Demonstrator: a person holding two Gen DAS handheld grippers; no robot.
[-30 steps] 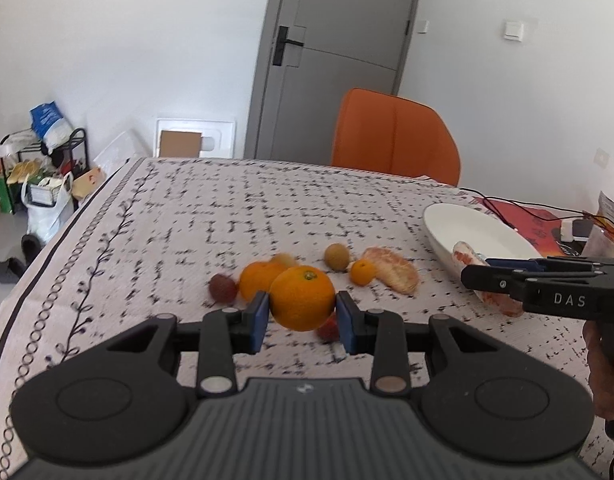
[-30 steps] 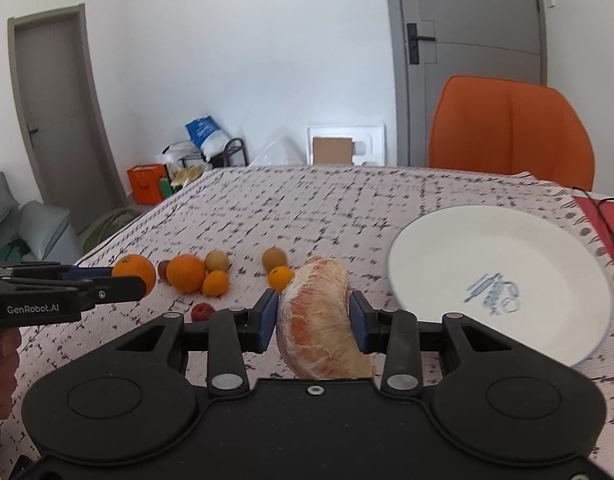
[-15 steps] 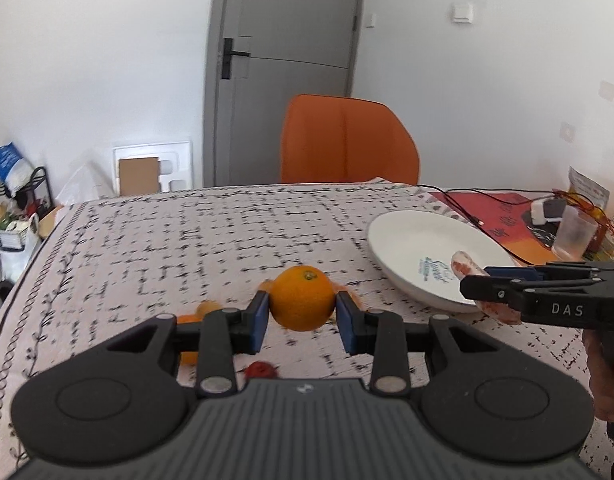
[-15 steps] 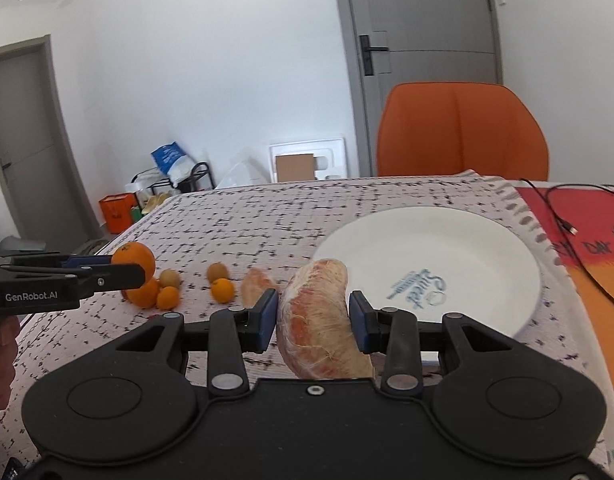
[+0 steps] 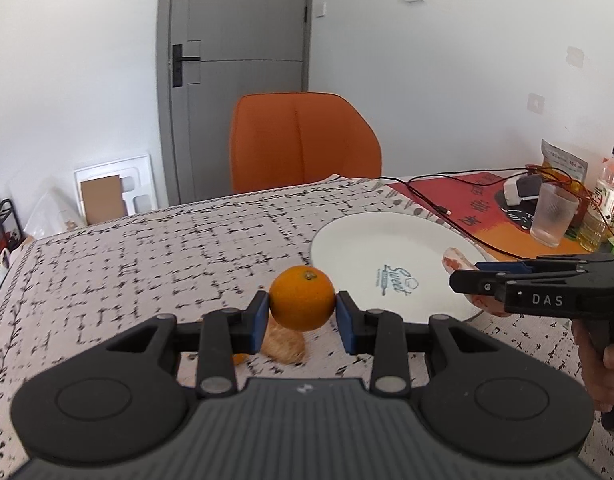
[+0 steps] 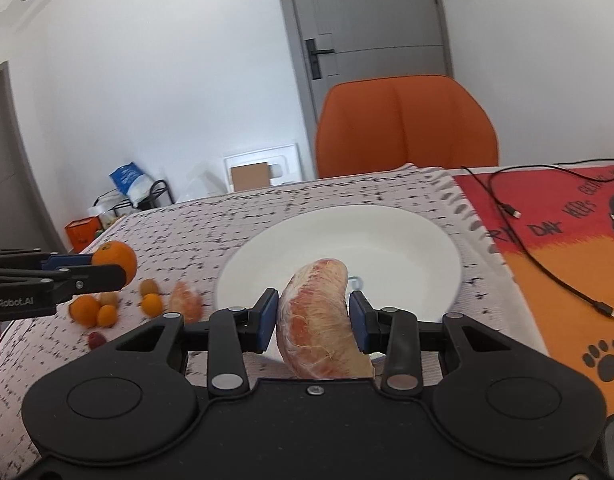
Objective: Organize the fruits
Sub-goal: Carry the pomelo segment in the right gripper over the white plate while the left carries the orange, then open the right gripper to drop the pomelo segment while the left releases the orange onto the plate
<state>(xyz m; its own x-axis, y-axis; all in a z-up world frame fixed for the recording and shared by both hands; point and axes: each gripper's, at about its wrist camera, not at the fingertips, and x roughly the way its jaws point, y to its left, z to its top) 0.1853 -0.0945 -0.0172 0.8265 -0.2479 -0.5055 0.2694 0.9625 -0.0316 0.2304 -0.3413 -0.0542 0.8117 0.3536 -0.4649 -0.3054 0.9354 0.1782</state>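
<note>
Gripping an orange (image 5: pixel 301 303) between their blue pads, the left tongs (image 5: pixel 301 314) hold it clear of the table (image 5: pixel 147 256), short of the near-left rim of the white plate (image 5: pixel 371 248). A peeled citrus segment (image 5: pixel 285 345) lies on the patterned cloth directly below the orange.

The right tongs (image 6: pixel 313 316) are clamped on a large peeled grapefruit segment (image 6: pixel 321 316), held over the near rim of the plate, whose bowl holds no fruit in the right wrist view. From the left wrist view the same tongs come in over the plate's right edge, a person's hand (image 5: pixel 601 364) on the grip.

Loose fruit (image 6: pixel 107 308) remains on the table to the plate's left: several small oranges, two brownish fruits, one small red fruit nearest the near edge, though blur leaves their exact kind uncertain.

Toward the table's right edge a red and orange mat (image 6: pixel 567 240) carries a black cable (image 6: pixel 547 276); a ribbed glass (image 5: pixel 553 220) and a bottle (image 5: pixel 601 204) stand by the far-right corner. An orange chair (image 5: pixel 303 144) stands at the far edge.
</note>
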